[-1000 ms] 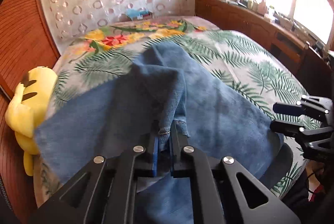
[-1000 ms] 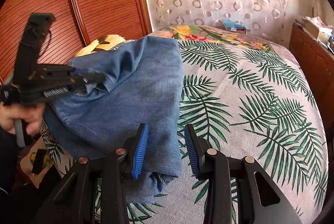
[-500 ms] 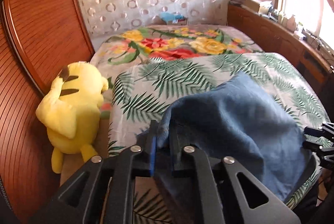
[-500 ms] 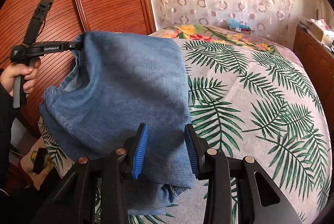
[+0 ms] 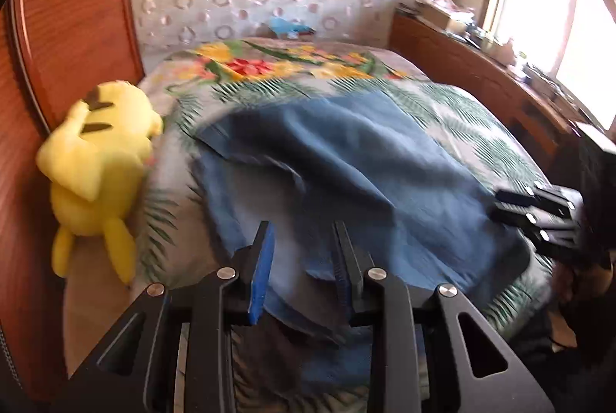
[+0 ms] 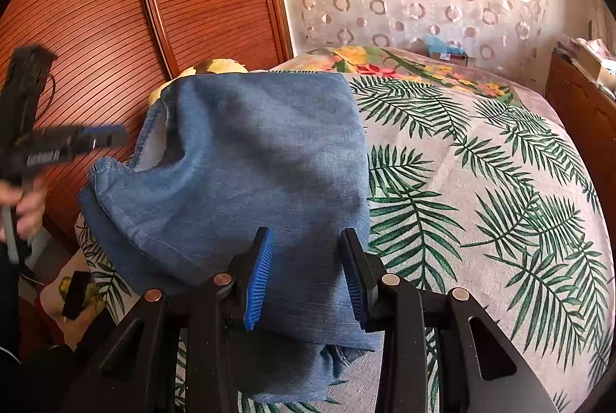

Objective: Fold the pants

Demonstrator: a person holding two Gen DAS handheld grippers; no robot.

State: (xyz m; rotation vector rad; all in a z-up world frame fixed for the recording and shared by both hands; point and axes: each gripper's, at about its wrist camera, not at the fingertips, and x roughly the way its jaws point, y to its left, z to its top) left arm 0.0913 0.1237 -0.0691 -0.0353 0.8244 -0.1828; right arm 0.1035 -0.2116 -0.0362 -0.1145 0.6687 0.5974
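Blue denim pants [image 5: 346,178] lie folded over on the palm-leaf bedspread [image 5: 462,128], their hem edge [image 6: 115,174] near the bed's left side. My left gripper [image 5: 302,239] hovers just off that edge. Its jaws are opening and the pads press on nothing. From the right wrist view it [image 6: 96,139] sits blurred, clear of the cloth, held by a hand [image 6: 23,205]. My right gripper [image 6: 307,247] stays open low over the near fold of the pants [image 6: 269,151], with denim showing under its blue pads. It also appears at the right edge [image 5: 535,212].
A yellow plush toy [image 5: 96,162] lies against the wooden slatted headboard [image 6: 96,8] left of the pants. A wooden sideboard [image 5: 481,78] with clutter runs under the window at the right. A blue item [image 6: 442,45] sits at the far end of the bed.
My left gripper swept the pinched pant hem to the left across the bed, then let go; the cloth dropped flat. The right gripper stayed still.
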